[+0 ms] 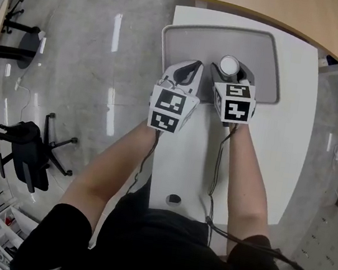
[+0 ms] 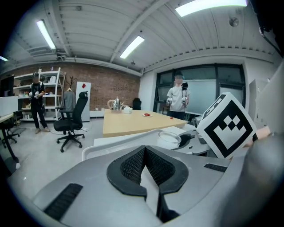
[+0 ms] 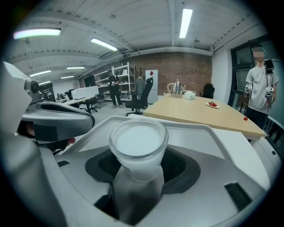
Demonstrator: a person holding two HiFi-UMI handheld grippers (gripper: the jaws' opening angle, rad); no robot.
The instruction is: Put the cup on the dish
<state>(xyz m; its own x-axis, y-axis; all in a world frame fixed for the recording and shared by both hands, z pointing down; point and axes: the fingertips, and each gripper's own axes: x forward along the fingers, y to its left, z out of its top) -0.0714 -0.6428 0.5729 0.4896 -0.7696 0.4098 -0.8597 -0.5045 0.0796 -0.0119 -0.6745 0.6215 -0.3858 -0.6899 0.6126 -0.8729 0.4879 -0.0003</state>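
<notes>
My right tongs are clamped on the cup, one dark ribbed pad on either side of its frosted wall. The cup stands upright between them, mouth up, and its inside looks white. From the head view it sits over the near middle of the grey dish, a shallow tray with rounded corners and a raised rim. Whether its base touches the tray floor or hangs just above it I cannot tell, since the jaws hide the bottom.

My left tongs are closed with nothing in them. Their two ribbed pads meet at the tip, and only a narrow slit shows lower down. They are just beside the right pair, at the dish's near left corner, and do not touch the cup. Looking along them I see the cup's rim off to the right, and past it the marker cube of my other tongs.

The dish lies at the far end of the white table, close to the table's far edge. Both my forearms reach out over the tabletop toward it. Beyond the white table stands a long wooden table. To my left, down on the shiny floor, is a black office chair (a second one shows further off in the left gripper view). A few people stand in the background, by the shelves and by the dark windows.
</notes>
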